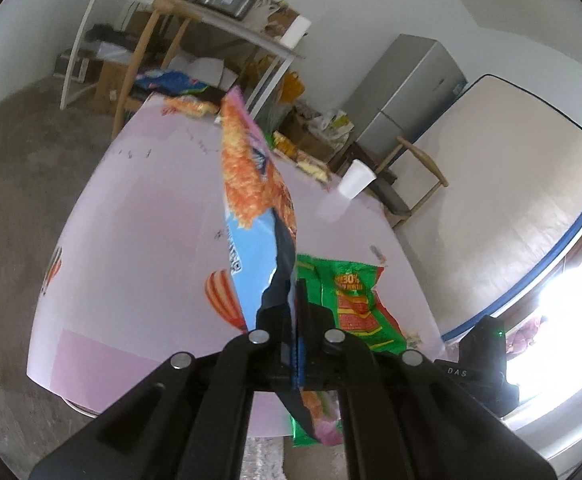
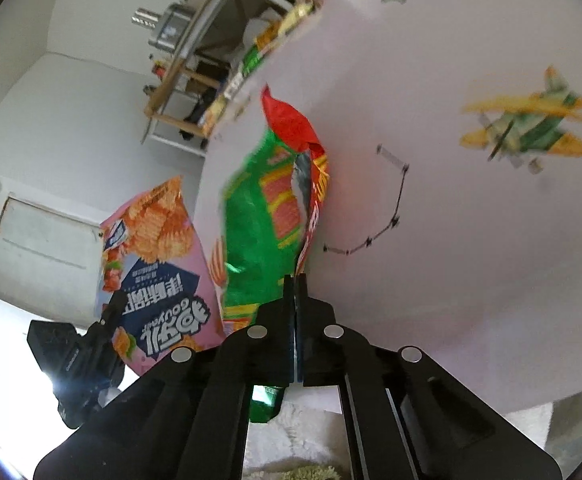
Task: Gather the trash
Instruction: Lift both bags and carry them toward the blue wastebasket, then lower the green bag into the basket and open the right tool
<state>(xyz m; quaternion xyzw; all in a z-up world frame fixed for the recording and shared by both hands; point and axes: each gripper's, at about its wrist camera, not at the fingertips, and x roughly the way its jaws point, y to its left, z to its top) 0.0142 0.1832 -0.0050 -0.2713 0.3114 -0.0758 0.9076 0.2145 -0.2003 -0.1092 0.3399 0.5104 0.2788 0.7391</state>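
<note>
Nearest to us in the left wrist view, our left claw (image 1: 296,300) is clamped fully together on the torn lower edge of a crinkly pink and pale-blue snack bag printed with orange crisps (image 1: 251,184), and the bag stands up and away from the claw, its long axis running forward along the fingers, clear of the table. Our right claw (image 2: 295,292) is likewise closed all the way, pinching the edge of a glossy green and red foil snack wrapper (image 2: 269,216), which also rises lengthwise ahead of its fingers. The two claws sit close side by side: from the right wrist the pink bag (image 2: 155,264) shows just to the left of the green wrapper, and from the left wrist the green wrapper (image 1: 351,300) shows just to the right and lower. Below both lies the pale pink table (image 1: 139,200) with its hot-air-balloon and aeroplane prints. Farther across it stands a white foam cup (image 1: 356,179) near the far right edge, well apart from either claw, and more crisp packets (image 1: 189,106) lie at the far end. We see no bin, so we judge both pieces must be carried off the table together; the cup lies towards the right claw's side.
</note>
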